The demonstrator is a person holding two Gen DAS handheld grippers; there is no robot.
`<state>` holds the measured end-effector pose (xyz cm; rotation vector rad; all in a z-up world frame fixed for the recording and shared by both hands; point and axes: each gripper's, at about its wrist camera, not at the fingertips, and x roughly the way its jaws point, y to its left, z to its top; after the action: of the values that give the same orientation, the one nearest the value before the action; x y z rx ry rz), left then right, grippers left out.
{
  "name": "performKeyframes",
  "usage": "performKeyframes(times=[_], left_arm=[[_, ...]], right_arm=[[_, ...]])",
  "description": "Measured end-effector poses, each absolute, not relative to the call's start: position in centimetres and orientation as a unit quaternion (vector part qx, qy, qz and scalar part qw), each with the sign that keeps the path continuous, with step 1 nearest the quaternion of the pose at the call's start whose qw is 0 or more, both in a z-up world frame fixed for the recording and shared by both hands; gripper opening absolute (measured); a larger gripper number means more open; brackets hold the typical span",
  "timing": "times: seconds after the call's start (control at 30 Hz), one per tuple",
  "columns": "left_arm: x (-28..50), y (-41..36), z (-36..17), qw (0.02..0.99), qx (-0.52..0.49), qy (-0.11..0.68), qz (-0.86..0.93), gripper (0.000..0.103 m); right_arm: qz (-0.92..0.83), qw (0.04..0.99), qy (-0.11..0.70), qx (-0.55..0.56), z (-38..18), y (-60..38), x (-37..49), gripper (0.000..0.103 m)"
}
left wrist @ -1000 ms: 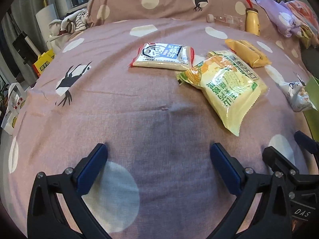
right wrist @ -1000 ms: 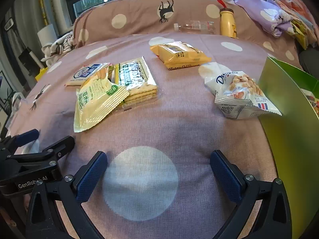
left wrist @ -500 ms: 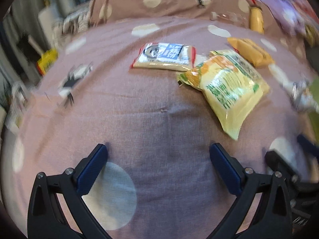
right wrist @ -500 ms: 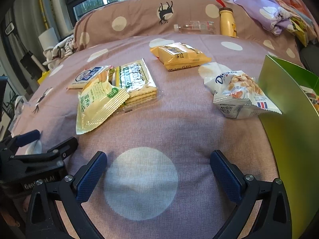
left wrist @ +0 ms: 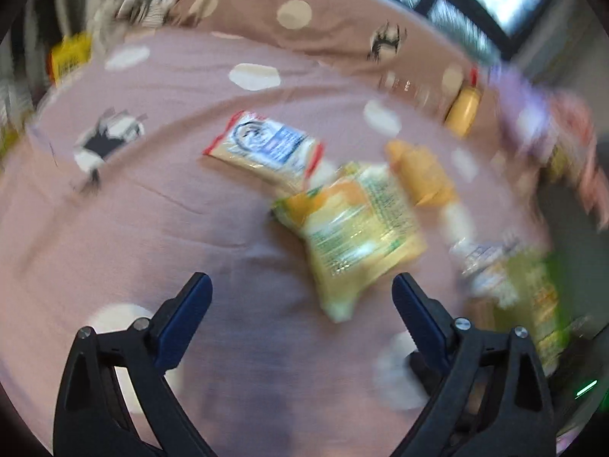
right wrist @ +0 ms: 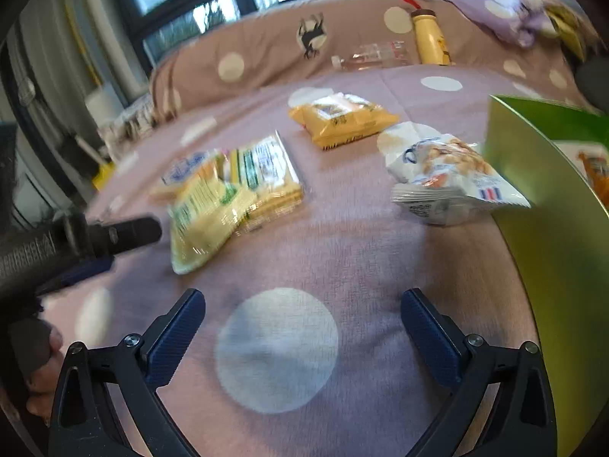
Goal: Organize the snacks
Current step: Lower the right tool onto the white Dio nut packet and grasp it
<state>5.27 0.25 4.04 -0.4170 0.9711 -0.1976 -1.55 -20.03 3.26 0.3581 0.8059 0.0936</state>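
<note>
Both tongs released, left point(left wrist: 300, 297) and right point(right wrist: 302, 314); yellow snack bag point(left wrist: 354, 228) lies lengthwise toward the left tongs

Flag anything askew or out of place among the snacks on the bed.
The yellow-green packet lies tilted, overlapping the cracker pack beneath it. A clear bottle lies on its side beside the upright yellow bottle. Nothing looks spilled or torn.

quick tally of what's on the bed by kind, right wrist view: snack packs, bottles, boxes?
Snack packs: 5 (pale yellow bag, clear-wrapped cracker pack, blue-and-white pack, orange-yellow pack, white nut bag)
Bottles: 2 (yellow bottle, clear bottle)
Boxes: 1 (green box)
Total: 8
</note>
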Motion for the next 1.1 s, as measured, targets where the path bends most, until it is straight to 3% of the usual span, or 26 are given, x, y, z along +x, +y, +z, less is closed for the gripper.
performKeyframes(times=[0.17,0.3,0.47,0.7,0.77,1.03,1.1], left_arm=[[5.2,-0.2,4.6,0.832,-0.285,0.464,-0.108,0.093],[4.8,-1.7,5.6,0.833,-0.223,0.495,-0.108,0.089],[2.1,-3.0,9.6,0.881,-0.120,0.445,-0.110,0.089],[-1.0,-5.5,15.2,0.911,0.015,0.386,-0.144,0.089],[-1.1,-5.2,16.1,0.914,0.035,0.380,-0.140,0.088],[-0.6,-2.2,13.7,0.891,-0.048,0.424,-0.156,0.043],[0.0,-2.1,12.7,0.883,-0.058,0.435,-0.165,0.043]], right_arm=[[0.038,0.900,0.401,0.168,4.2,-19.7,-2.4,0.099],[0.031,0.905,0.396,0.152,5.6,-18.7,-2.5,0.099],[0.016,0.904,0.395,0.162,7.8,-20.4,-3.0,0.099],[0.011,0.902,0.401,0.161,12.5,-23.4,-1.4,0.073],[0.012,0.895,0.417,0.158,13.4,-23.9,0.3,0.071],[-0.043,0.838,0.543,0.040,10.7,-22.8,9.0,0.071],[-0.063,0.827,0.559,0.010,9.8,-22.6,9.9,0.071]])
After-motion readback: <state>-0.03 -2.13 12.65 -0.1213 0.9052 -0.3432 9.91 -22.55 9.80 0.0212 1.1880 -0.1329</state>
